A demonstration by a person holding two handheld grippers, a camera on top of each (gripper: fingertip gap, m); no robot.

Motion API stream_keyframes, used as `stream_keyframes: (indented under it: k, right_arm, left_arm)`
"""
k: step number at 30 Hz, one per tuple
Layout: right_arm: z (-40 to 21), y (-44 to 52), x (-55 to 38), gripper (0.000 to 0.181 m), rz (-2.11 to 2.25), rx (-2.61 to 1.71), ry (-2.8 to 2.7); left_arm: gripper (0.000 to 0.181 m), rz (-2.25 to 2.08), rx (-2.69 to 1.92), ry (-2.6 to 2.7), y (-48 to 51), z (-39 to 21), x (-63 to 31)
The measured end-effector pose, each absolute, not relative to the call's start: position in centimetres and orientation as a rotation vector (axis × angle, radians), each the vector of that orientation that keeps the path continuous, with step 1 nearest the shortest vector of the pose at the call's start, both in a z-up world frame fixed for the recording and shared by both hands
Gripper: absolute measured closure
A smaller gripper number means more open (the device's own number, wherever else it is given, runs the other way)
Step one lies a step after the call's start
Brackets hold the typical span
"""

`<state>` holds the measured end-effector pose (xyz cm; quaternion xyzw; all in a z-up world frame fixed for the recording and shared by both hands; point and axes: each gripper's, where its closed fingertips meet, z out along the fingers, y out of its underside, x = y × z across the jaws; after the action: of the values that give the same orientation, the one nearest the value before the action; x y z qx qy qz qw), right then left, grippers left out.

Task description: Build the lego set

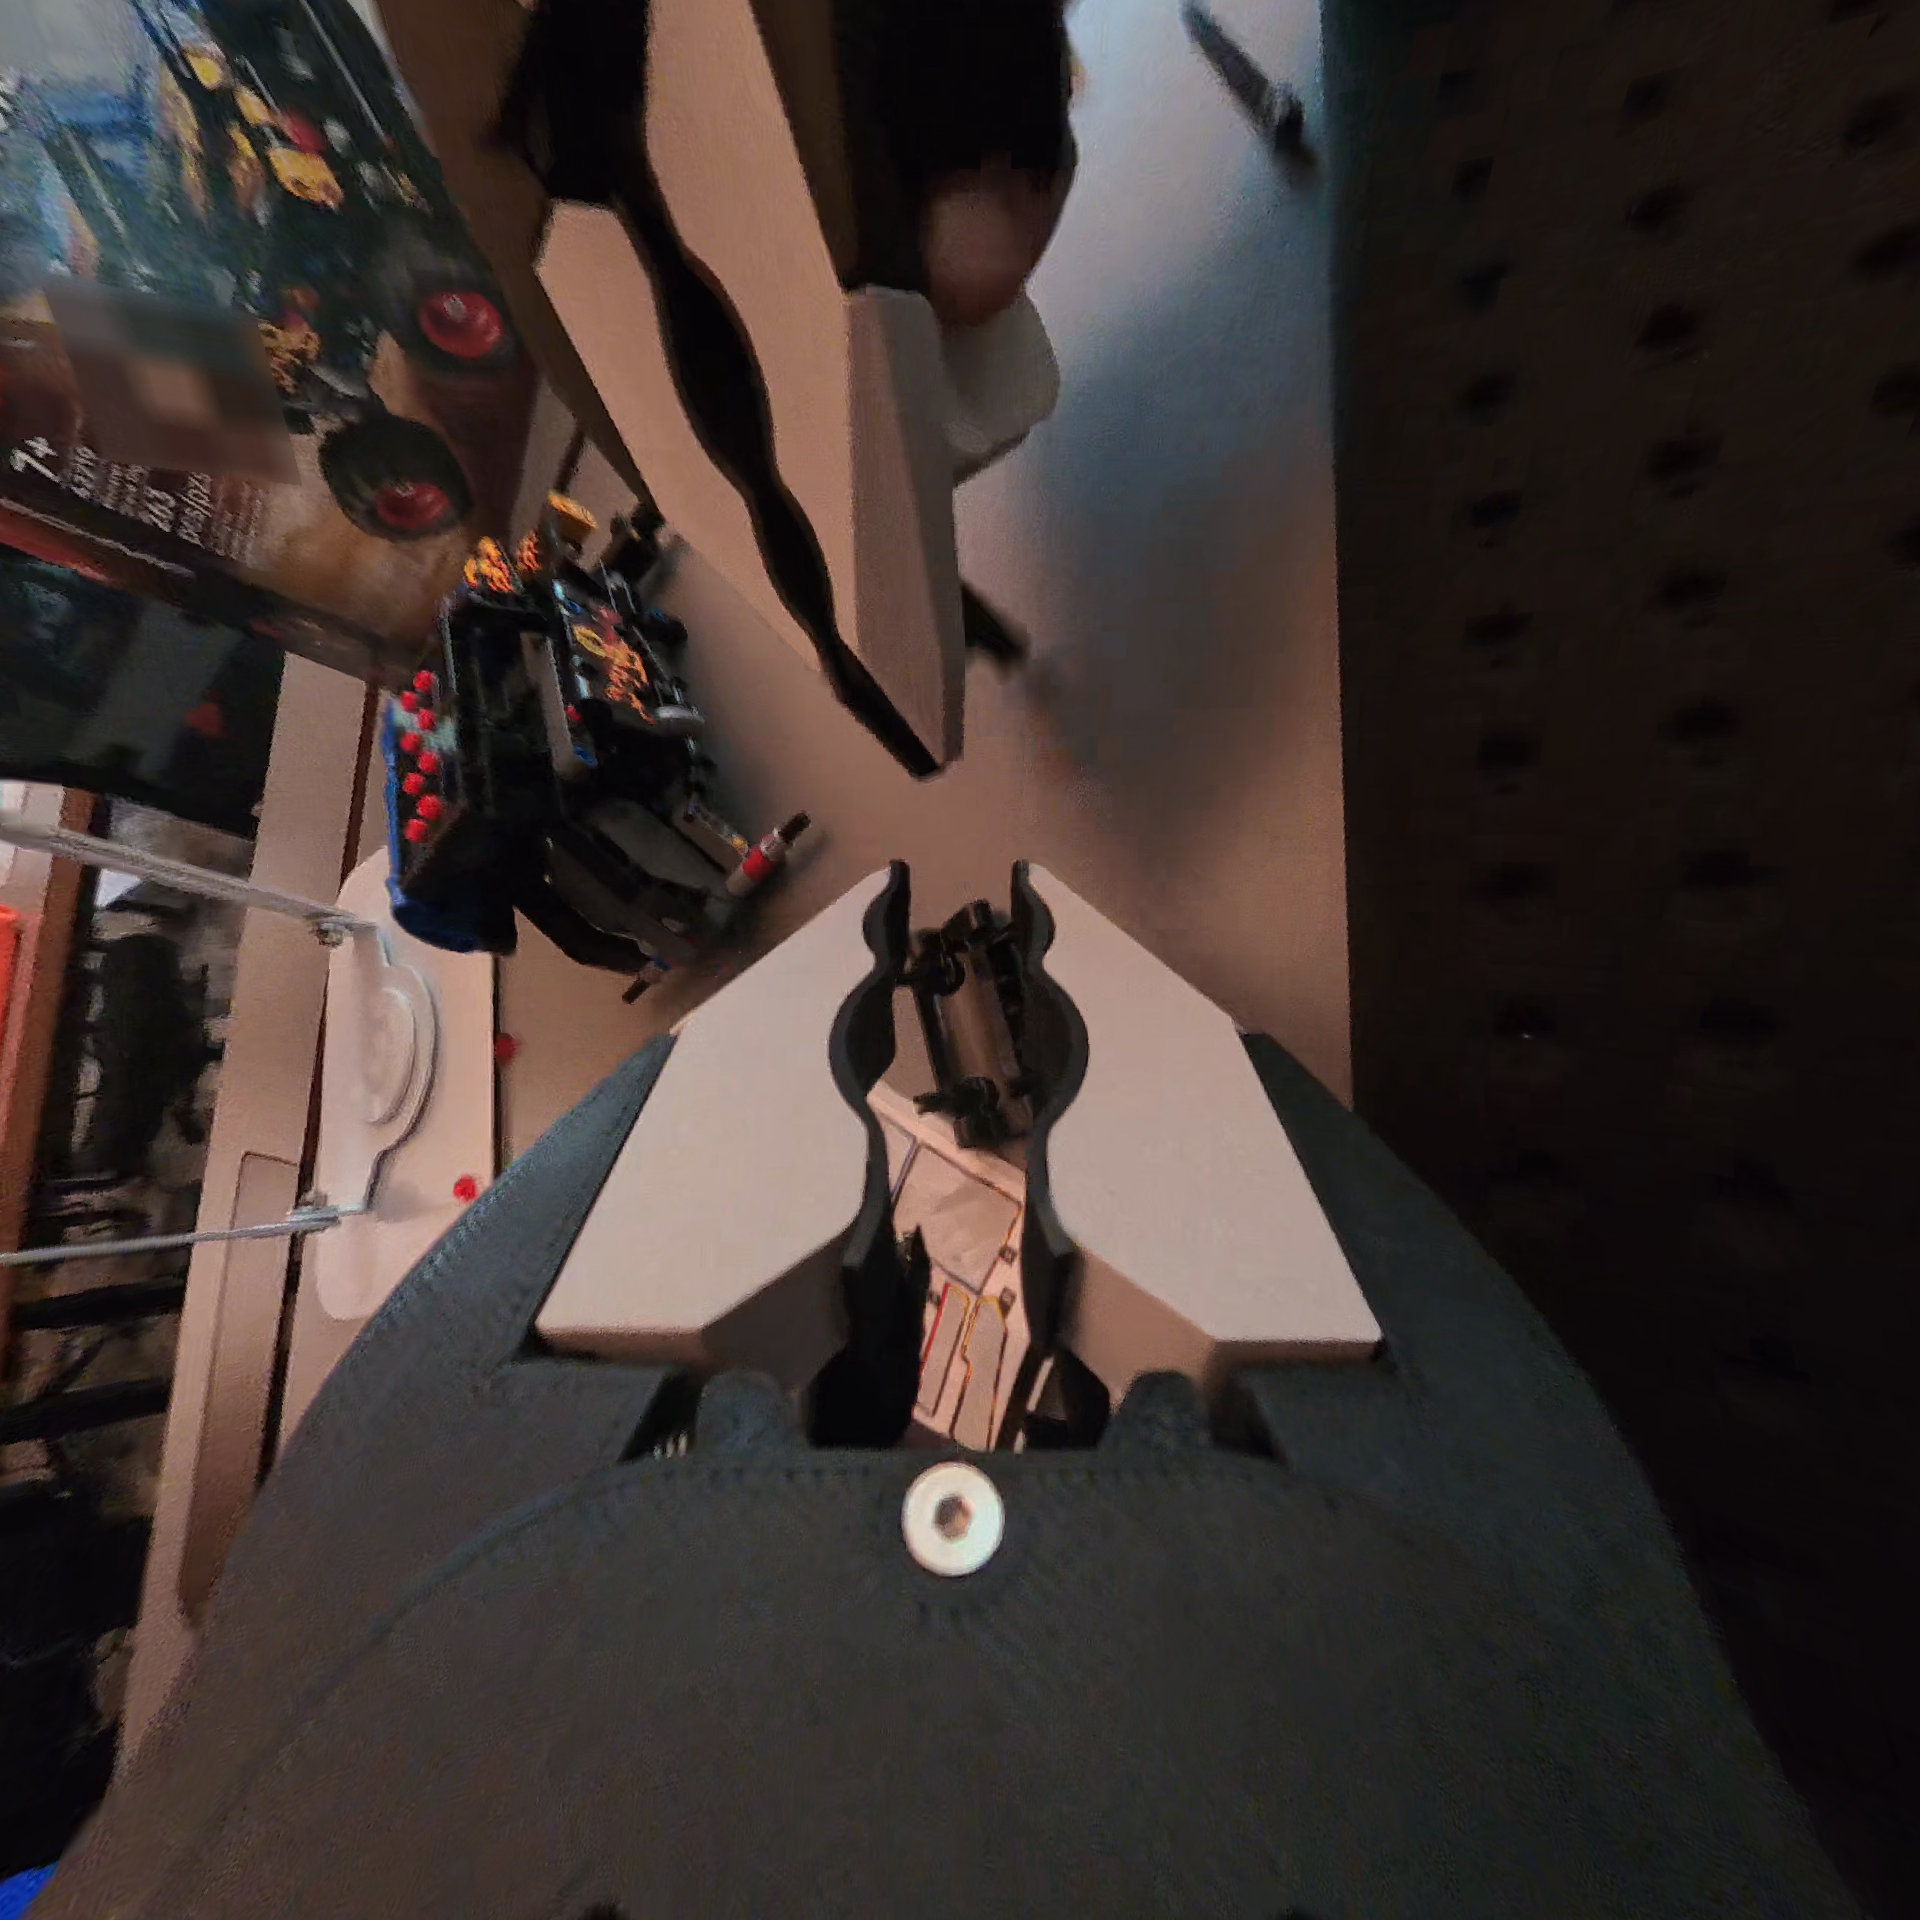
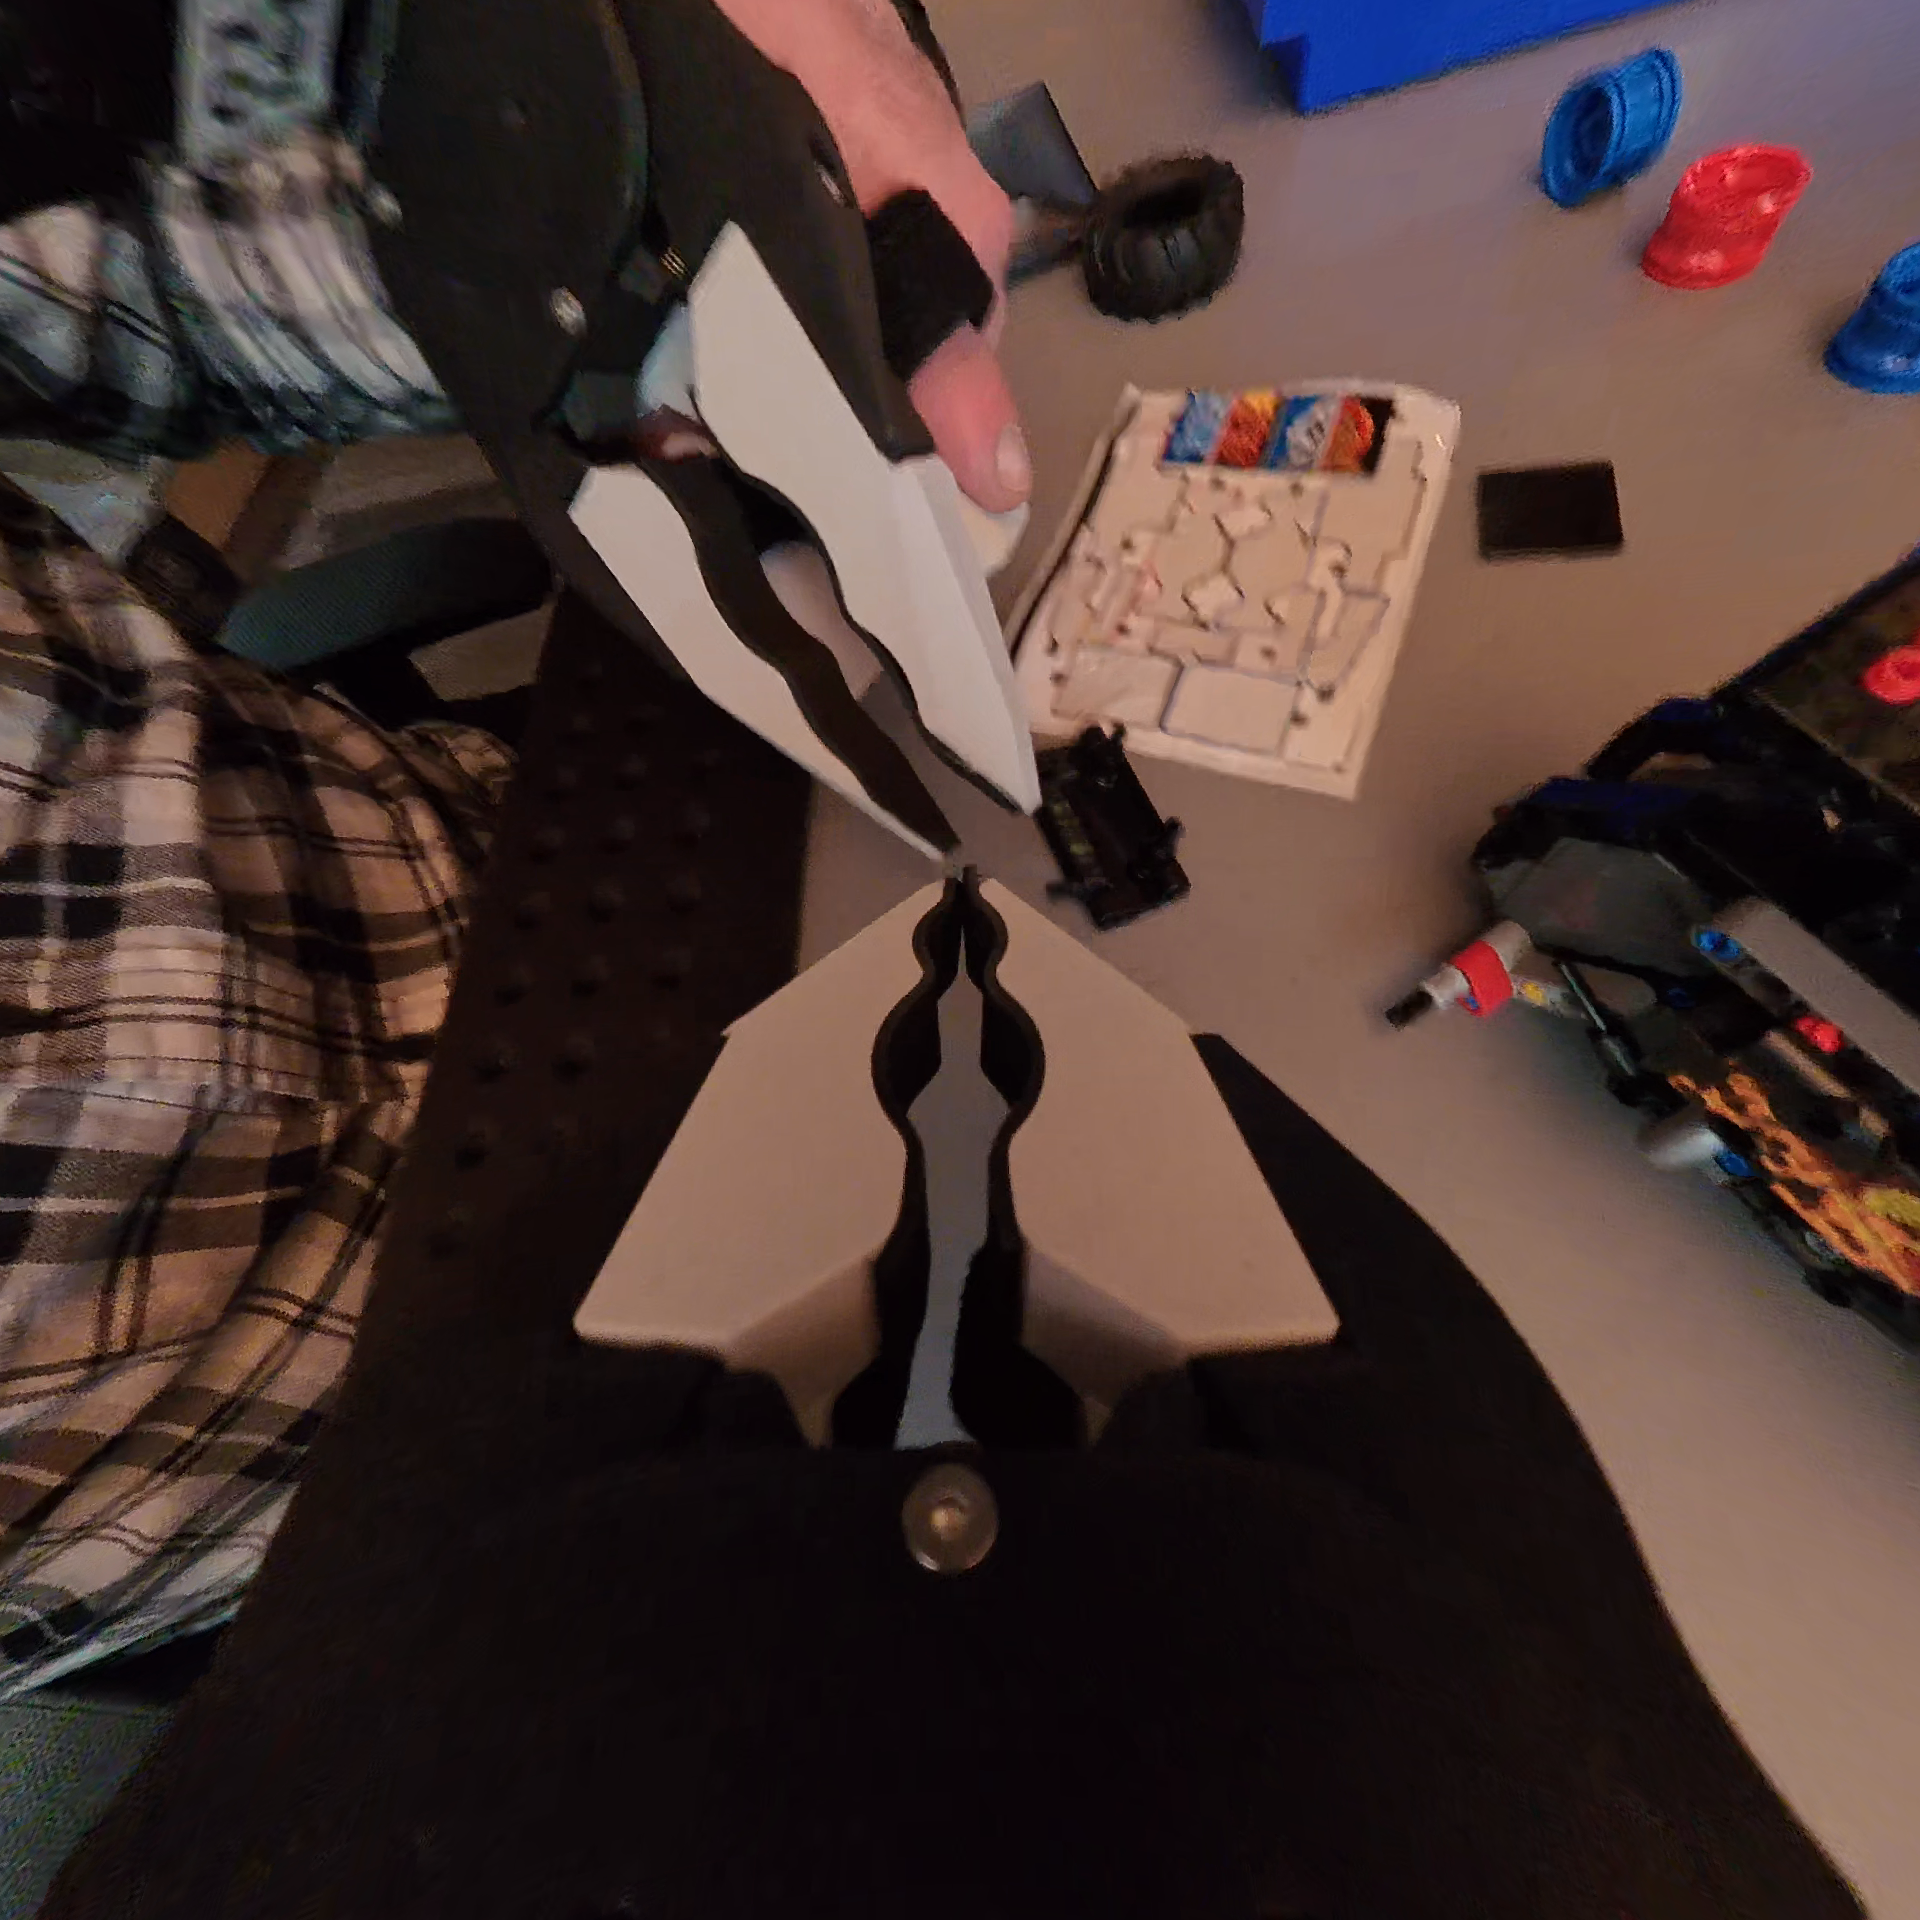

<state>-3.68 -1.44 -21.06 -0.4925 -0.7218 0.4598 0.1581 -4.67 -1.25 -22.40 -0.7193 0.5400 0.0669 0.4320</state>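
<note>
A small black lego assembly (image 2: 1112, 831) lies on the grey table (image 2: 1299, 1299), just in front of the sticker sheet (image 2: 1236, 582). My left gripper (image 1: 958, 878) is open and hovers over it. In the left wrist view the assembly (image 1: 971, 997) shows in the gap between the fingers, but the pads do not press on it. In the right wrist view the left gripper (image 2: 987, 821) has nothing between its fingers. My right gripper (image 2: 961, 883) is shut, tip to tip with the left one, and also shows in the left wrist view (image 1: 925, 758). The part-built black lego vehicle (image 2: 1766, 1039) with flame stickers stands to the right.
A black tyre (image 2: 1164, 239), blue (image 2: 1610, 125) and red (image 2: 1730, 213) ribbed parts, a blue box (image 2: 1403, 42) and a black square tile (image 2: 1548, 509) lie farther back. A dark studded mat (image 2: 623, 883) is at the left. The set's box (image 1: 260, 312) stands beyond the vehicle (image 1: 561, 748). Less than 4 cm separates the two grippers' tips. Left tips and right tips are each some 20 cm from the black square tile (image 2: 1548, 509).
</note>
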Motion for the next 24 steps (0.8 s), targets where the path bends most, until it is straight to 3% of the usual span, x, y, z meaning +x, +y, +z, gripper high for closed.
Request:
stream_keyframes:
  k: [4,10,15,21,24]
  right_arm:
    - [-22.0,0.4,-2.4,0.177,1.202,-1.483,-2.071]
    - [-22.7,6.4,1.8,0.153,0.802,-1.632,-1.976]
    - [-24.8,8.9,4.8,0.153,0.664,-1.771,-1.956]
    - [-26.9,8.2,3.2,0.15,0.695,-1.875,-1.921]
    - [-27.0,8.4,2.6,0.166,0.672,-1.893,-1.894]
  left_arm:
    - [0.165,0.195,-1.859,1.313,-1.3,-23.1,-6.1]
    - [0.141,0.151,-2.108,1.19,-1.4,-25.0,-10.5]
    - [0.15,-0.065,-2.244,1.063,-1.9,-26.2,-9.2]
    - [0.137,-0.207,-2.224,1.057,-2.7,-26.3,-5.0]
    - [0.135,-0.159,-2.211,1.035,-2.2,-26.0,-5.7]
